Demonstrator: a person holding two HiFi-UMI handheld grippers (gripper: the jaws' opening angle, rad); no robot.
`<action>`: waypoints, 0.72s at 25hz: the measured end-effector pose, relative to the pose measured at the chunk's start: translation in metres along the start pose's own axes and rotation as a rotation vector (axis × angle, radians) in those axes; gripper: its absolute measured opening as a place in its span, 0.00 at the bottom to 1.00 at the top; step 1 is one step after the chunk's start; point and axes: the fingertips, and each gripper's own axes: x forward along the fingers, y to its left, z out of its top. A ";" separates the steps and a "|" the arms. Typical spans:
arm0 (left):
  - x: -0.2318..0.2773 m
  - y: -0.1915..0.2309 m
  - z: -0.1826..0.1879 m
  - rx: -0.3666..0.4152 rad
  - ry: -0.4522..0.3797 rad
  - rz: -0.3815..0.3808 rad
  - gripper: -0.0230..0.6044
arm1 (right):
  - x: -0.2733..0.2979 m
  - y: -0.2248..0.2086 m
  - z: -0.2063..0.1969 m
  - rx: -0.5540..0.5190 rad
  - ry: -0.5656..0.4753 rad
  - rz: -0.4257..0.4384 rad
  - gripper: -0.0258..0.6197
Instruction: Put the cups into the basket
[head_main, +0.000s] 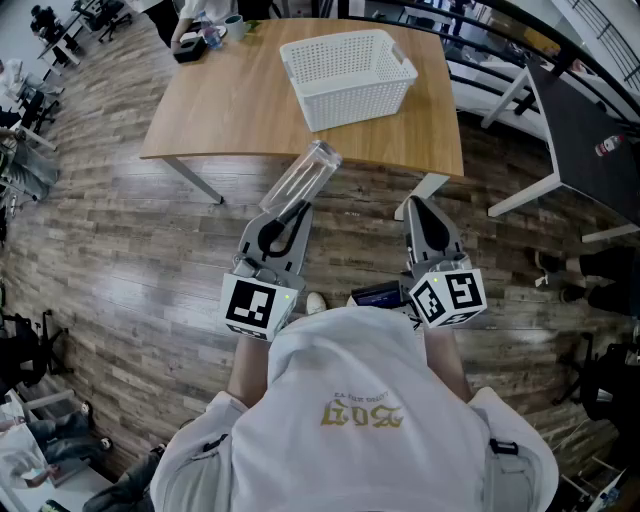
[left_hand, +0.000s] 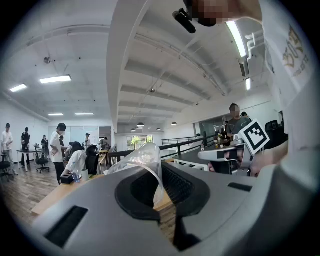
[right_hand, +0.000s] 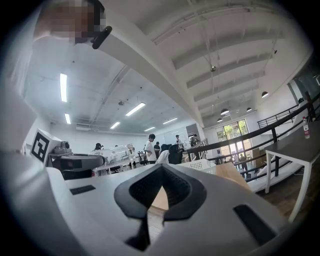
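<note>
Clear plastic, the cup (head_main: 305, 172) is clamped in our left tool (head_main: 292, 215), nearer us than the white basket (head_main: 365, 100) on the wooden surface (head_main: 230, 100); whether it is one cup or a stack, we cannot tell. Our right tool (head_main: 420, 207), right of it, is closed on nothing.

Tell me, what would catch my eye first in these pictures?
A stack of clear plastic cups sticks out of the left gripper, pinched in its jaws. Beyond it, an empty white basket sits on a wooden table. The right gripper holds nothing, jaws together.
</note>
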 end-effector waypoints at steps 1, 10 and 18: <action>0.001 0.001 -0.001 -0.001 0.002 -0.002 0.07 | 0.001 -0.001 0.000 0.001 0.000 -0.002 0.05; 0.009 0.003 -0.006 -0.012 0.015 -0.002 0.07 | 0.002 -0.009 -0.005 0.014 0.008 -0.009 0.05; 0.018 0.003 -0.006 -0.012 0.021 0.002 0.07 | 0.007 -0.019 -0.004 0.028 0.003 -0.013 0.06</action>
